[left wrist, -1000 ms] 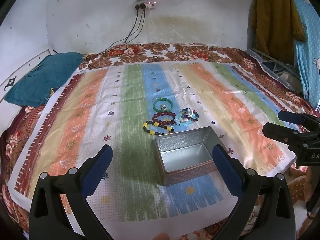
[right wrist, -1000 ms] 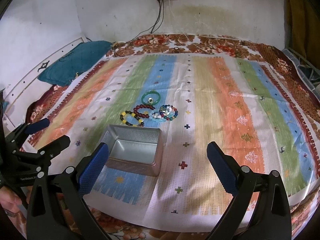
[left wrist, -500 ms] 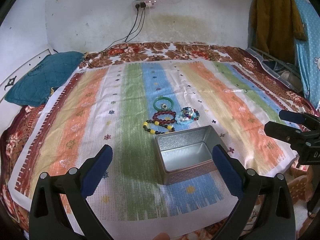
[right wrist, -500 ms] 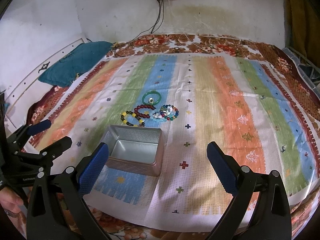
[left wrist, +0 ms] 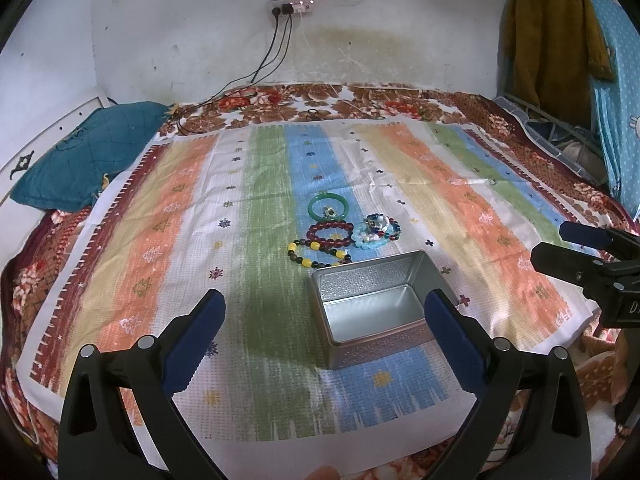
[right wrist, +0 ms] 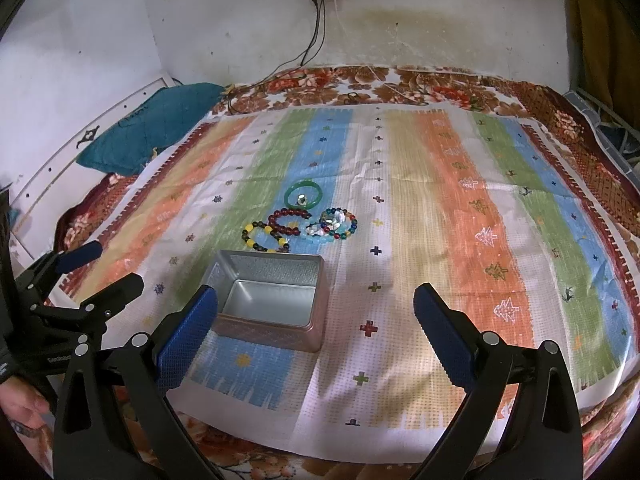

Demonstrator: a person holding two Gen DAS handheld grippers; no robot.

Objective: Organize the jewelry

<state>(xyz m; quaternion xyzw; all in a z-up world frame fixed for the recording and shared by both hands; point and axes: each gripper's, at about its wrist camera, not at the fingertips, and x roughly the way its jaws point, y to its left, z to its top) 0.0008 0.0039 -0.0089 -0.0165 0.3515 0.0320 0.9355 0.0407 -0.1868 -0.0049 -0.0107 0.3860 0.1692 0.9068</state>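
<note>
An open metal tin (left wrist: pixel 372 306) (right wrist: pixel 272 300) stands empty on the striped cloth. Just beyond it lies a cluster of jewelry: a green bangle (left wrist: pixel 329 207) (right wrist: pixel 303 195) with a small ring inside it, a dark red bead bracelet (left wrist: pixel 330 234) (right wrist: pixel 289 220), a yellow-and-dark bead bracelet (left wrist: pixel 316 254) (right wrist: pixel 262 237) and a blue mixed-bead bracelet (left wrist: pixel 376 232) (right wrist: pixel 334 226). My left gripper (left wrist: pixel 324 320) is open, hovering near the tin's front. My right gripper (right wrist: pixel 316 320) is open too, right of the tin. Neither holds anything.
The striped cloth (left wrist: pixel 200 240) covers a floral bedspread (left wrist: pixel 360 100). A teal pillow (left wrist: pixel 80 156) lies at the back left. Cables hang from a wall socket strip (left wrist: pixel 290 6). Clothes (left wrist: pixel 560 28) hang at the right. A hand (right wrist: pixel 20 404) holds the left gripper.
Both views have crept slightly forward and lower toward the tin. Nothing on the cloth has moved and both grippers stay open.
</note>
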